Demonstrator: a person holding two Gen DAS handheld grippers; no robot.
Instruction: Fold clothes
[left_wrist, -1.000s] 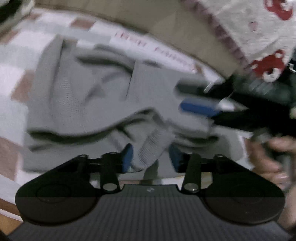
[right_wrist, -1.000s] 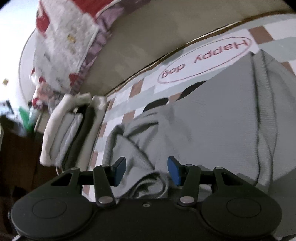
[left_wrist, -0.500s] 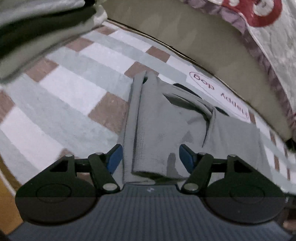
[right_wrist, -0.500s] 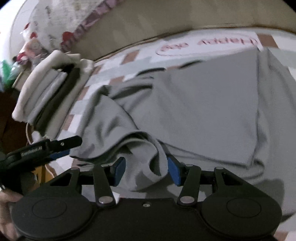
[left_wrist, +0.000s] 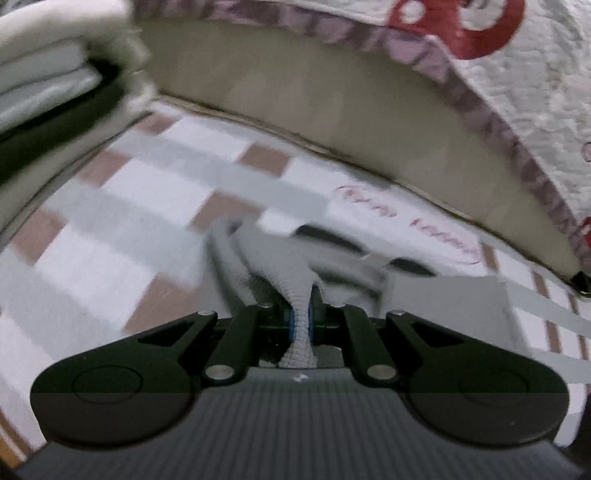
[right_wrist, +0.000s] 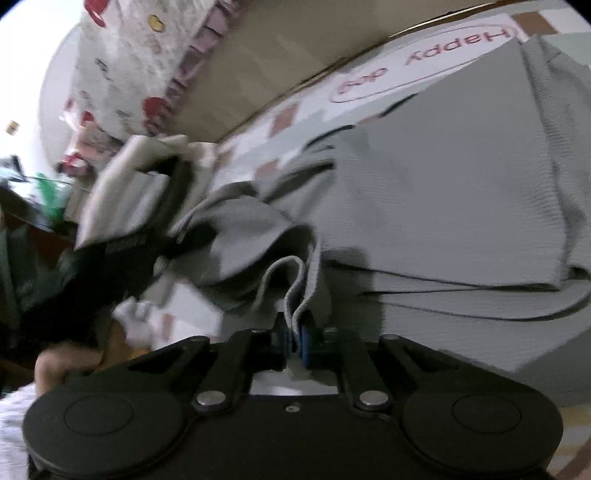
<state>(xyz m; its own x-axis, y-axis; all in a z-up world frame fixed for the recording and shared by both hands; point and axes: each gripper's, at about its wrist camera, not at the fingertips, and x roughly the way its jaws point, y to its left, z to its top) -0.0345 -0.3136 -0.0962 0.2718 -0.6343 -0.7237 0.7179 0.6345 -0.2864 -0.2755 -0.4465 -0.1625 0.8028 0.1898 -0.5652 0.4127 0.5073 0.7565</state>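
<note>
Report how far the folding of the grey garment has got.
Done: the grey garment lies partly doubled over on the checked mat, layered edges showing at its near side. A stack of folded clothes sits at the mat's edge.
In hand: the left gripper and right gripper are each shut on a bunched edge of the garment.
Left: carry that end over, flatten it, and move the garment to the stack.
</note>
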